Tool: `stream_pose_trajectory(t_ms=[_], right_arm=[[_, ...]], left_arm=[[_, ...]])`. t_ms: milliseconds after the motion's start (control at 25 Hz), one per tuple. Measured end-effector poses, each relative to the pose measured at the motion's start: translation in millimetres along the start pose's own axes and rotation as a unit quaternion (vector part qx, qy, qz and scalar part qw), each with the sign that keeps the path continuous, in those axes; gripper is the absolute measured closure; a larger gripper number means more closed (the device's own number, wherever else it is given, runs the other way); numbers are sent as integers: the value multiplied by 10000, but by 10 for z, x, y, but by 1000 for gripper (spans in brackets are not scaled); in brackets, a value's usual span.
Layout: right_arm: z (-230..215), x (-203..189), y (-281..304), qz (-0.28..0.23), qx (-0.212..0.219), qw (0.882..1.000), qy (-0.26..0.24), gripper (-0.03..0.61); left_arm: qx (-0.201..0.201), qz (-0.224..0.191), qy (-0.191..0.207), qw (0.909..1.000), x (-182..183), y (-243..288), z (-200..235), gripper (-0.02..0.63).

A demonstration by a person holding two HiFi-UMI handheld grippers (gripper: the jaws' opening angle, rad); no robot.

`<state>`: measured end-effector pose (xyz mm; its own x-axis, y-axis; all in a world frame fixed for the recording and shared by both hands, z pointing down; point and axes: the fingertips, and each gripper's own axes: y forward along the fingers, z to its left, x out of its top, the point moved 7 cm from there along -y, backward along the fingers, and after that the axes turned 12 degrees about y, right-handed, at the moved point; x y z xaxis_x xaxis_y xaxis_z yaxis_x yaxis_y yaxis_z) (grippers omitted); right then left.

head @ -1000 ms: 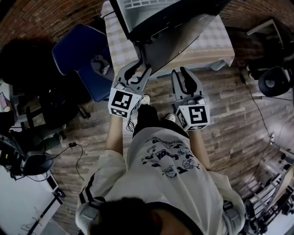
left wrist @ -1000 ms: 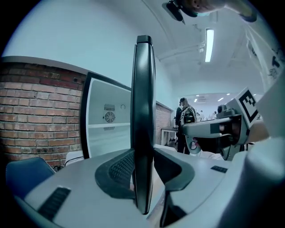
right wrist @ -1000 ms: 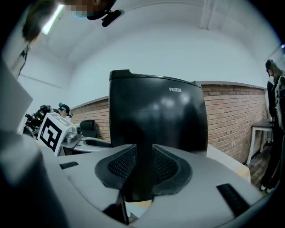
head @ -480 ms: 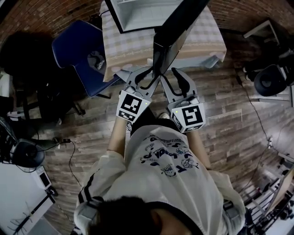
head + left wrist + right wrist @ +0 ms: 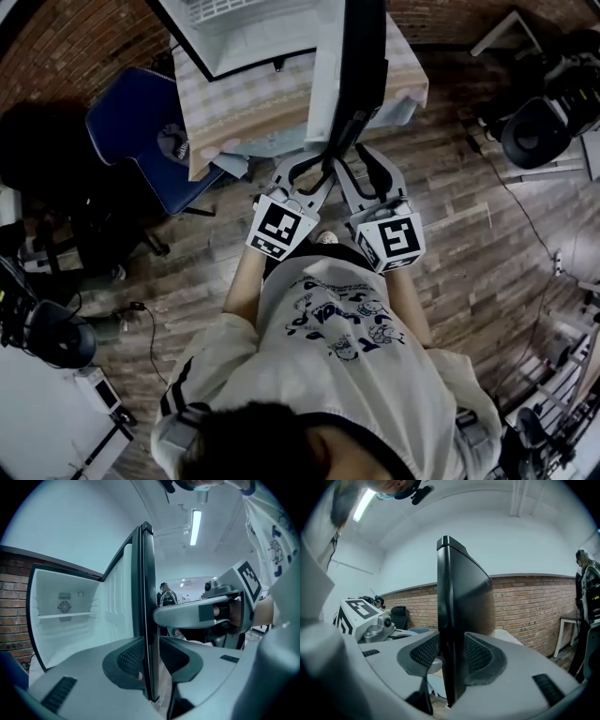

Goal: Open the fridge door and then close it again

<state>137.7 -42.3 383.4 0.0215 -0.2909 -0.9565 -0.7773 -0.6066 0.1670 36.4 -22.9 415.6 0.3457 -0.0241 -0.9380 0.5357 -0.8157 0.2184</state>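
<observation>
A small fridge (image 5: 246, 36) with a white inside stands on a table, and its dark door (image 5: 362, 75) juts out edge-on toward me. My left gripper (image 5: 314, 175) and my right gripper (image 5: 360, 165) sit side by side at the door's free edge. In the left gripper view the door edge (image 5: 144, 597) runs upright between the jaws of my left gripper (image 5: 149, 656), which are closing with their pads against it. The fridge's shelf (image 5: 65, 616) shows beyond. In the right gripper view my right gripper (image 5: 452, 657) is shut on the door slab (image 5: 461, 597).
The table (image 5: 246, 105) wears a checked cloth. A blue chair (image 5: 141, 122) stands left of it, a dark office chair (image 5: 536, 131) at the right, and equipment with cables (image 5: 56, 333) on the wood floor at the left. Brick wall (image 5: 525, 606) lies behind.
The door has swung from slanting away to the right to pointing edge-on at me. Both grippers have come together onto its edge, and the left jaws have narrowed around it.
</observation>
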Motion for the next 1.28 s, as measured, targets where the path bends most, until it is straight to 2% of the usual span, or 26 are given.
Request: stream_pose_trajectory(t_ms=[280, 760, 1000, 1120, 1280], right_arm=[[-423, 10, -398, -133, -498, 9987, 40, 419], [-1028, 135, -718, -287, -989, 9947, 82, 420], [-1299, 189, -804, -349, -1201, 9921, 120, 420], [-1450, 226, -833, -382, -1315, 9905, 117, 451], [-1652, 258, -859, -403, -1348, 9899, 164, 453]], left_arm=[[-550, -187, 155, 9982, 186, 410, -324, 503], [-1176, -384, 354, 9917, 454, 1073, -632, 503], [-1412, -475, 359, 9882, 554, 1350, -741, 503], [-1476, -495, 359, 9872, 595, 1474, -773, 502], [-1496, -485, 341, 9870, 622, 1620, -782, 503]])
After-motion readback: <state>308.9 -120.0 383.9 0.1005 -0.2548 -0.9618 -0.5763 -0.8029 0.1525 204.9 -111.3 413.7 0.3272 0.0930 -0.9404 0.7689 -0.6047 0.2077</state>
